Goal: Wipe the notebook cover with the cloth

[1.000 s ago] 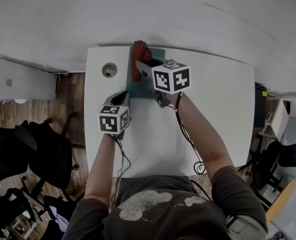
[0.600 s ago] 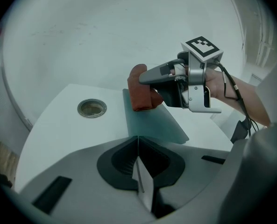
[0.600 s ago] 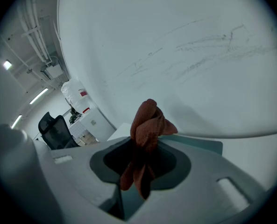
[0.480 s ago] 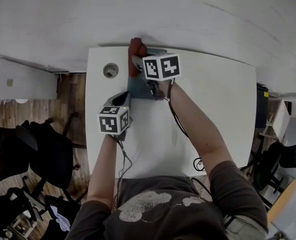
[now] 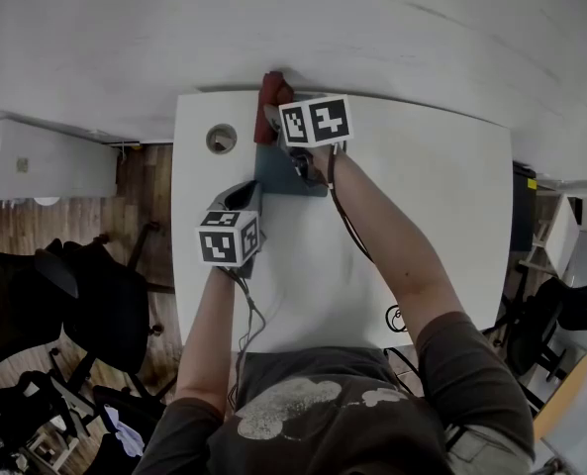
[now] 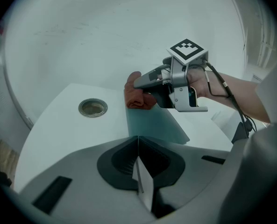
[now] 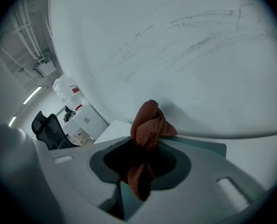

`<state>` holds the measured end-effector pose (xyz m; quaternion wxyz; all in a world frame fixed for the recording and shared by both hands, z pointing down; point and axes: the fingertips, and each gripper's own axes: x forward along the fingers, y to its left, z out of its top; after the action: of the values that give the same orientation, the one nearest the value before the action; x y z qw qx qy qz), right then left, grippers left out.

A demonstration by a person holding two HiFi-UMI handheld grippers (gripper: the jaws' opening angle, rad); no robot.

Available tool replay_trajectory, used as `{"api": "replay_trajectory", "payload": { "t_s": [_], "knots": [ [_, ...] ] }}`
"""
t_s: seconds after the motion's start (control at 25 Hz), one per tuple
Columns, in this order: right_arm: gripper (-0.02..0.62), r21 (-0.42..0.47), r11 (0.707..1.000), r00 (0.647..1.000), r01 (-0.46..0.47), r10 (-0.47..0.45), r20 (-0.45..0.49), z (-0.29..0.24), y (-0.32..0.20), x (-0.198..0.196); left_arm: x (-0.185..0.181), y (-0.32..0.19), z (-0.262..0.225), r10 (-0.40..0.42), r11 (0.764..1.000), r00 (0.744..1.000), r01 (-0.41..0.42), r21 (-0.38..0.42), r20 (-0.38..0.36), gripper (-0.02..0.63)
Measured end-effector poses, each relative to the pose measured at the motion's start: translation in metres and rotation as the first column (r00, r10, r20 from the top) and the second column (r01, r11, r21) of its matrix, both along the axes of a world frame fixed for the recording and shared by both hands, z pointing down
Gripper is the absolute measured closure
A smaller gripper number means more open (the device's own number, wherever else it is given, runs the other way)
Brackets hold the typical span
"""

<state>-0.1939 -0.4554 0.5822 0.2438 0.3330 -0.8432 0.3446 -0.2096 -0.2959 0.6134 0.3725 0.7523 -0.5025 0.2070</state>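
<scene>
Two claws: your right claw (image 7: 137,171) clamped on cloth (image 7: 147,120) at far edge of notebook (image 5: 276,176); left claw (image 6: 139,181) closed, empty. Cloth soft, bunches (keep grip mid-fold); notebook likely light, may slide on table (image 5: 432,196).

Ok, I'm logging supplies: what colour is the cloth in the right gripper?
Rust-red cloth, clearest in the right gripper view.

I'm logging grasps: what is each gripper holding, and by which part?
The right gripper pinches the red-brown cloth around its bunched middle, both ends sticking out. The left gripper is shut on nothing.
</scene>
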Motion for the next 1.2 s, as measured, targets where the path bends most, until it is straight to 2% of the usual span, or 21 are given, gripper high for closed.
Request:
{"api": "replay_trajectory", "payload": {
  "t_s": [0.56, 0.8, 1.2],
  "knots": [
    [0.485, -0.006, 0.997, 0.997, -0.082, 0.082, -0.011, 0.005, -0.006, 0.060, 0.000, 0.000, 0.001, -0.014, 1.000, 1.000, 0.014, 0.003, -0.017, 0.603],
    [0.485, -0.001, 0.992, 0.992, -0.125, 0.125, -0.034, 0.004, -0.006, 0.094, 0.002, 0.002, 0.001, 0.000, 1.000, 1.000, 0.000, 0.002, 0.020, 0.603],
    [0.485, -0.005, 0.980, 0.980, -0.198, 0.197, -0.031, 0.004, -0.001, 0.128, 0.004, 0.003, 0.000, -0.003, 1.000, 1.000, 0.003, 0.005, 0.021, 0.603]
  ]
}}
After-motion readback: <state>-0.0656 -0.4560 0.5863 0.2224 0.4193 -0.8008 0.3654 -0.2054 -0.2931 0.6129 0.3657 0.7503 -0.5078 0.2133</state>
